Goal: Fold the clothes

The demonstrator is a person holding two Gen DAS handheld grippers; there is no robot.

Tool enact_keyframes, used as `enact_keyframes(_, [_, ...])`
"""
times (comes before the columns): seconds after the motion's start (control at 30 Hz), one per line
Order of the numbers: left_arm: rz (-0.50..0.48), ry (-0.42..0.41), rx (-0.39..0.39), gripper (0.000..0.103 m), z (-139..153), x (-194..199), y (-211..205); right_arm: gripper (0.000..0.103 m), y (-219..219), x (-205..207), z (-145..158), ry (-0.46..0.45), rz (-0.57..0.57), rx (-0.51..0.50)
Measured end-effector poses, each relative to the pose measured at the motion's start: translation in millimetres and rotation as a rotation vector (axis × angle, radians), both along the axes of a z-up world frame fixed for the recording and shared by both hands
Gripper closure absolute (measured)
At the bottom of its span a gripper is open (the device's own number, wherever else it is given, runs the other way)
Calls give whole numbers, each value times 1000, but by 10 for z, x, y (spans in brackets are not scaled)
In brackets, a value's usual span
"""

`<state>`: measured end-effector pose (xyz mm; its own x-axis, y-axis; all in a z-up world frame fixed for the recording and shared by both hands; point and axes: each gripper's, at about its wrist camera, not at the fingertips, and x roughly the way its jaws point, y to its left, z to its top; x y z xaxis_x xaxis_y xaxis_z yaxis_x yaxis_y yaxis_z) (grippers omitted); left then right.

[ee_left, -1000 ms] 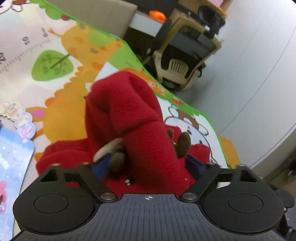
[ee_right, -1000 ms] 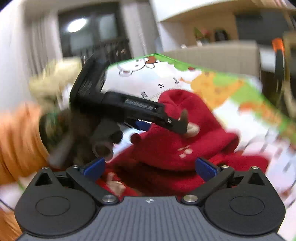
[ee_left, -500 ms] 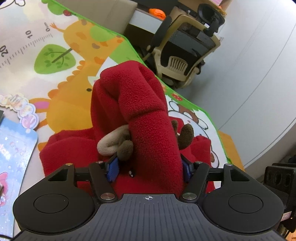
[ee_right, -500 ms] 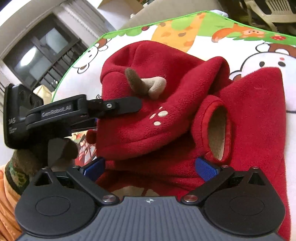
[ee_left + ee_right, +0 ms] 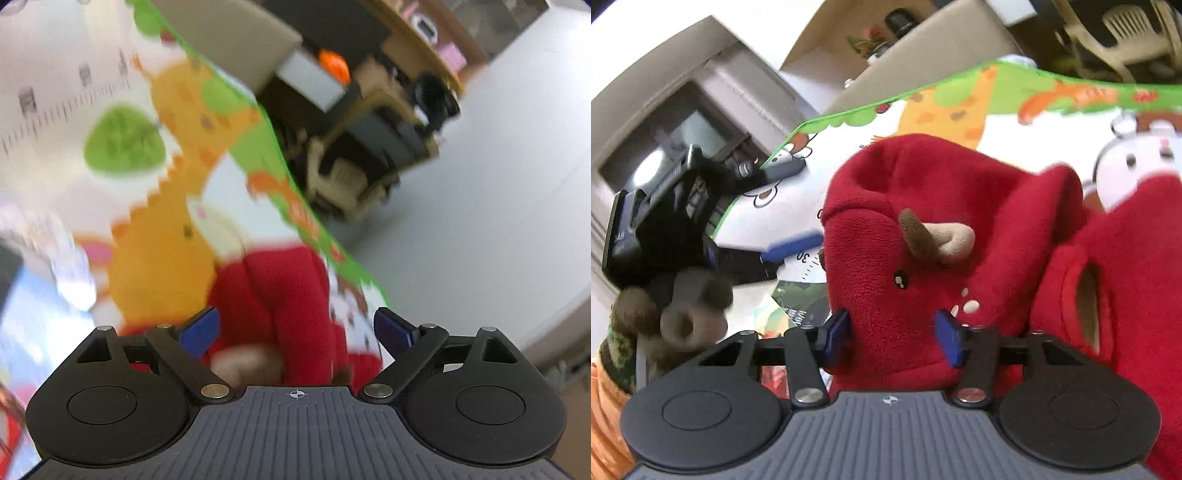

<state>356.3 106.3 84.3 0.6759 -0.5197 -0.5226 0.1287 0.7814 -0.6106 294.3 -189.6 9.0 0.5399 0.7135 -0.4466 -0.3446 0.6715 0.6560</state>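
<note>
While the right gripper (image 5: 892,338) was clenched on the hood of the red fleece hooded garment with antlers (image 5: 923,251), the left gripper (image 5: 295,328) hung released over the garment. The garment lay bunched on the cartoon play mat (image 5: 1015,122), sleeve opening beside the hood; folding looked barely begun, nothing flattened yet.

One red fleece hooded garment (image 5: 960,229), bunched on the mat. On its hood: one two-pronged brown-and-tan plush antler (image 5: 934,236) in clear view, one small embroidered eye (image 5: 900,280). One sleeve opening (image 5: 1086,299) with tan lining showing. One cartoon-printed play mat (image 5: 155,206) with green border. Two grippers: the left gripper (image 5: 295,328), the right gripper (image 5: 892,338). Each carries two blue fingertip pads (image 5: 948,338). One beige-and-black office chair (image 5: 376,147), blurred.
</note>
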Motion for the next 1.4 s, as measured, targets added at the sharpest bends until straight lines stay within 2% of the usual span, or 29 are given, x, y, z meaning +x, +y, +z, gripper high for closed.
enact_keyframes(0.07, [-3,22,11,8,-23,153,-84,49,-40,-78,54,0,1,-5])
enact_keyframes(0.13, [-8,60,44,8,-144,304,-223,34,-114,-120,95,36,-2,19])
enact_keyframes(0.17, [-3,78,61,8,-220,354,-269,31,-151,-141,116,54,-3,32])
enact_keyframes(0.3, [16,123,102,11,-446,474,-347,29,-250,-98,22,172,-30,102])
enact_keyframes(0.37, [27,125,98,17,-493,458,-288,29,-165,-6,-105,227,-31,108])
enact_keyframes(0.4, [33,126,96,23,-517,451,-259,30,-105,46,-172,241,-25,117])
enact_keyframes(0.47, [48,126,90,32,-553,435,-189,45,-10,126,-272,246,-20,136])
enact_keyframes(0.5, [62,124,81,44,-553,424,-135,65,7,151,-262,213,-19,144])
enact_keyframes(0.53, [76,123,73,57,-552,414,-81,73,22,175,-248,176,-18,152])
enact_keyframes(0.57, [90,121,64,61,-551,404,-27,77,14,183,-200,127,-24,155])
enact_keyframes(0.6, [95,123,45,67,-545,394,13,87,-9,186,-95,64,-32,143])
enact_keyframes(0.63, [90,131,12,73,-531,384,34,90,-50,176,29,6,-36,130])
enact_keyframes(0.67, [85,138,-22,74,-517,374,54,90,-117,139,198,-76,-41,107])
enact_keyframes(0.73, [42,123,-118,74,-448,259,69,91,-258,59,546,-244,-53,59])
enact_keyframes(0.8, [-14,100,-209,74,-377,101,60,91,-383,-26,727,-301,-41,-12])
enact_keyframes(0.83, [-39,104,-210,74,-381,21,26,91,-445,-69,812,-325,-34,-49])
enact_keyframes(0.93, [-101,164,-118,72,-539,-177,-111,91,-405,-65,613,-253,32,-207])
enact_keyframes(0.97, [-109,194,-78,70,-624,-212,-135,91,-357,-55,441,-201,59,-260])
enact_keyframes(1.0, [-111,219,-42,63,-701,-242,-145,91,-308,-43,261,-147,87,-312])
enact_keyframes(1.03, [-114,224,-22,62,-718,-275,-136,91,-277,-53,124,-109,103,-344])
enact_keyframes(1.1, [-119,175,-22,57,-588,-344,-65,90,-248,-102,-100,-57,123,-381])
enact_keyframes(1.13, [-121,135,-16,54,-489,-388,-35,90,-272,-105,-113,-57,123,-379])
enact_keyframes(1.2, [-126,-26,24,52,-134,-523,-18,89,-326,-102,-118,-61,120,-372])
enact_keyframes(1.23, [-134,-111,40,46,42,-587,-26,88,-340,-93,-108,-66,126,-376])
enact_keyframes(1.3, [-189,-248,3,35,301,-645,-111,87,-314,-132,-91,-76,142,-403])
enact_keyframes(1.33, [-227,-280,-37,28,363,-634,-172,87,-291,-162,-83,-80,149,-417])
enact_keyframes(1.4, [-311,-236,-139,19,283,-507,-349,85,-296,-219,-29,-91,147,-427])
